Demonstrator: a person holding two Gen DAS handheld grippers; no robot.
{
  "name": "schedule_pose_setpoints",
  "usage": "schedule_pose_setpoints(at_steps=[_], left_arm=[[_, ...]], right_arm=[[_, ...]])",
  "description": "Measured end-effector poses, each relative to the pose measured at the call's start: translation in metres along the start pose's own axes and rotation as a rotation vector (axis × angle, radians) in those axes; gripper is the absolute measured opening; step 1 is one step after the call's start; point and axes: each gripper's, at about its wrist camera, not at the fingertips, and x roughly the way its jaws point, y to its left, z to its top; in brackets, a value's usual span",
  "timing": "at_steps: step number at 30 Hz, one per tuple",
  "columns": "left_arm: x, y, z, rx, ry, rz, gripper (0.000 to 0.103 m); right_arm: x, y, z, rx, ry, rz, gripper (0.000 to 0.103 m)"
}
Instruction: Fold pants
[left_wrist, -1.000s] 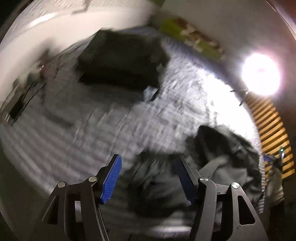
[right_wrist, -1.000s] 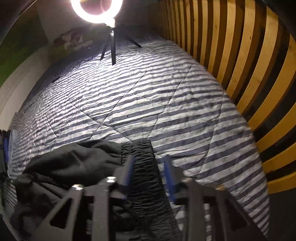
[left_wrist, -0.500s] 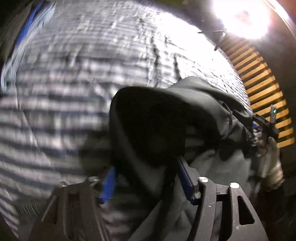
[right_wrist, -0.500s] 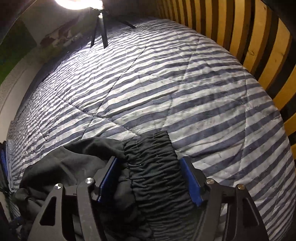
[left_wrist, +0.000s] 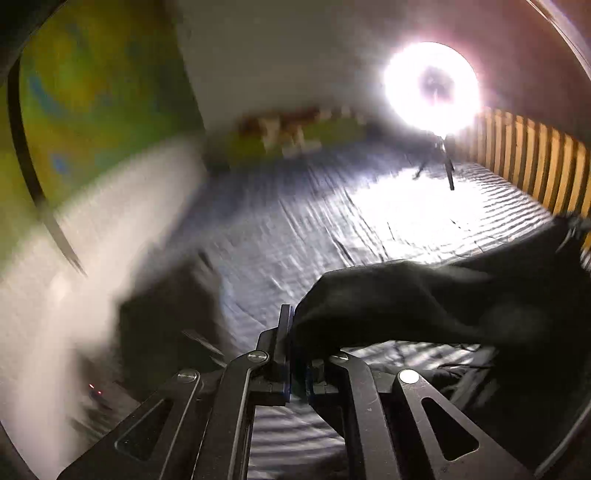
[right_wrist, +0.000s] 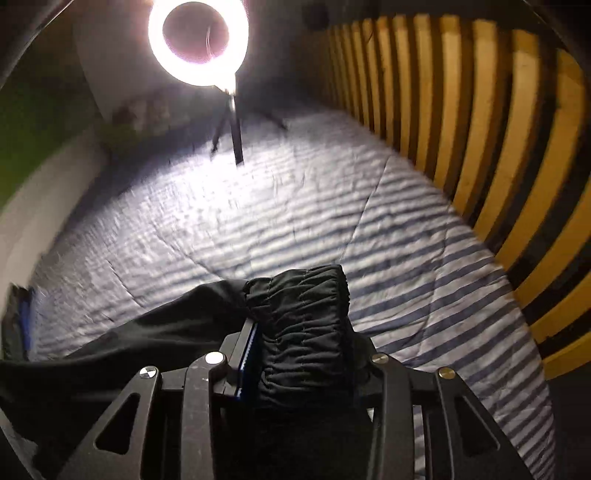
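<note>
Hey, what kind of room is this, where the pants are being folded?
Most likely a bedroom set up for filming. The work surface is a bed with a striped quilt, a wooden slatted headboard or wall panel runs along one side, and a lit ring light on a tripod stands on the bed.

Dim room, glaring ring light (right_wrist: 198, 42), motion-blurred left view.

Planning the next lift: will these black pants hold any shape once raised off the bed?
Probably not. The pants already sag in a limp span away from the left gripper, so expect drooping. The gathered waistband bunches thickly in the closing right gripper, likely giving a secure, non-slippery hold.
</note>
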Motion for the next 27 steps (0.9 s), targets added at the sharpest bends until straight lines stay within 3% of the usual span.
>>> schedule_pose_setpoints(at_steps=[1,3,5,6,7,13,15,18,21,24,25,26,27], left_arm=[[-0.012,-0.002,0.001,0.032,-0.007,-0.006,0.007],[-0.021,-0.005,-0.005,0.046,0.052,-0.113,0.015],[-0.019,-0.004,-0.023,0.011,0.139,-0.228,0.068],[-0.017,-0.003,-0.032,-0.014,0.164,-0.262,0.076],[-0.012,-0.001,-0.042,-0.033,0.188,-0.290,0.078],[0.050,0.026,-0.093,-0.194,0.349,-0.265,0.078],[0.073,0.039,-0.108,-0.232,0.379,-0.248,0.077],[0.116,0.047,-0.118,-0.339,0.459,-0.320,0.077],[0.159,0.041,-0.123,-0.400,0.510,-0.315,0.077],[0.192,0.020,-0.128,-0.446,0.570,-0.392,0.074],[0.200,0.009,-0.130,-0.449,0.586,-0.418,0.053],[0.205,-0.004,-0.134,-0.420,0.601,-0.415,0.012],[0.203,-0.015,-0.134,-0.386,0.602,-0.385,0.005]], right_arm=[[-0.009,-0.003,0.004,0.009,-0.031,-0.023,0.034],[-0.020,-0.013,0.008,0.027,-0.058,-0.039,0.034],[-0.023,-0.027,0.012,0.054,-0.071,-0.108,0.034],[-0.022,-0.036,0.013,0.067,-0.072,-0.142,0.034],[-0.019,-0.046,0.015,0.086,-0.061,-0.172,0.033],[0.007,-0.085,0.009,0.131,-0.006,-0.342,0.033],[0.012,-0.092,0.007,0.141,0.005,-0.357,0.033],[0.016,-0.088,0.003,0.108,0.010,-0.373,0.033],[0.019,-0.073,0.001,0.042,0.007,-0.392,0.033],[0.020,-0.057,-0.003,-0.026,0.007,-0.410,0.034],[0.019,-0.052,-0.004,-0.046,0.007,-0.416,0.034],[0.019,-0.048,-0.004,-0.059,0.007,-0.419,0.034],[0.018,-0.043,-0.005,-0.072,0.007,-0.418,0.034]])
